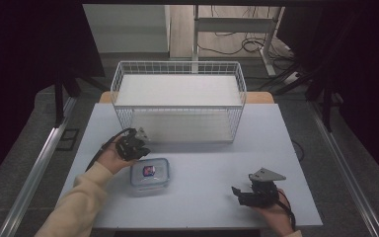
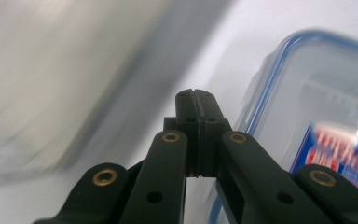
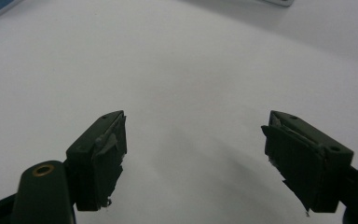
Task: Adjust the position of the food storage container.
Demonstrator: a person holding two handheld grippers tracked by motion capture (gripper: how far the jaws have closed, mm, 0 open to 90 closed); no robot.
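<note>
A clear plastic food box with a blue-rimmed lid and a printed label lies flat on the table, left of centre. My left gripper hovers at the box's far left corner with its jaws pressed together and nothing between them. In the left gripper view the shut gripper points past the box, which lies to its right. My right gripper rests near the front right of the table, jaws wide apart. In the right gripper view its open gripper frames bare table.
A white wire basket with a white board on it and another inside stands at the back of the pale grey table. Dark curtains hang on both sides, and metal rails run along the floor.
</note>
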